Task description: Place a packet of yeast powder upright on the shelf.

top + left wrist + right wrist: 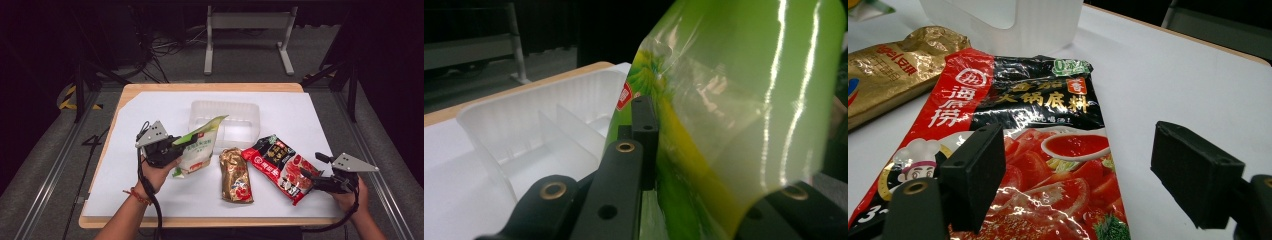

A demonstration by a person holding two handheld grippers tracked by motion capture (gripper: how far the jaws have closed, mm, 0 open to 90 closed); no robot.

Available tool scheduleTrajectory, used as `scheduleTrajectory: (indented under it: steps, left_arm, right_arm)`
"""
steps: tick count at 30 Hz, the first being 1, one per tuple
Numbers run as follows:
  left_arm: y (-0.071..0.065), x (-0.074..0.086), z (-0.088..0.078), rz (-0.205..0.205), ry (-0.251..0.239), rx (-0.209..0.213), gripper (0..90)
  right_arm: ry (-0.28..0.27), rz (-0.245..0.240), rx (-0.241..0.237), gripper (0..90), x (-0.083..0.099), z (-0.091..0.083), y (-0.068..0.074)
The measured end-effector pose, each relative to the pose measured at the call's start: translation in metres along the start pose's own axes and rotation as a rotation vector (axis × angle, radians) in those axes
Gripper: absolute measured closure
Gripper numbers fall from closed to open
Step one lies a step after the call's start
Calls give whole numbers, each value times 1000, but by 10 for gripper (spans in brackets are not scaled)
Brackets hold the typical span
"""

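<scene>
Forearms enter at the bottom of the high view: left gripper (176, 145) clenched on a glossy green-and-white plastic snack bag (198, 146), held tilted just in front of the clear ribbed plastic tray (247, 112); right gripper (309, 176) released at the edge of a red-and-black foil sauce pouch (280, 165) lying flat on the white sheet

Left gripper view: jaws pinch the green bag (744, 100), tray (519, 130) just behind

Right gripper view: jaws spread, red pouch (1043, 150) between them, crinkled gold foil packet (893, 70) beside it
</scene>
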State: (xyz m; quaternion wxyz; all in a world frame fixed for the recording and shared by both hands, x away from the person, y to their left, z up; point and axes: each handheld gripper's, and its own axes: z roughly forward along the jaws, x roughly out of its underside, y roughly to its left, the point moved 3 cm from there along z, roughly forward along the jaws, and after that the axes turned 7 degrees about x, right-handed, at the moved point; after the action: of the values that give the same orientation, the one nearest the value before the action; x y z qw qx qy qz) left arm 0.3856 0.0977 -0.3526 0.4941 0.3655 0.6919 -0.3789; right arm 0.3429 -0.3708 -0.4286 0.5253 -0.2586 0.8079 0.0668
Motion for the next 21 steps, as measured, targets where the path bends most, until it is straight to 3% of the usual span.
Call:
scheduleTrajectory:
  steps: [2, 11, 18, 21]
  left_arm:
    - [6, -6, 3, 0, -11, -27, 900]
    - [19, -17, 12, -28, -44, -57, 900]
    - [26, -26, 24, -16, -48, -98, 900]
    - [33, -29, 28, -32, -51, -130, 900]
  right_arm:
    - [1, 0, 0, 223, 0, 0, 0]
    - [3, -2, 1, 223, 1, 1, 0]
    - [2, -1, 1, 224, 1, 0, 0]
    - [0, 1, 1, 224, 1, 0, -1]
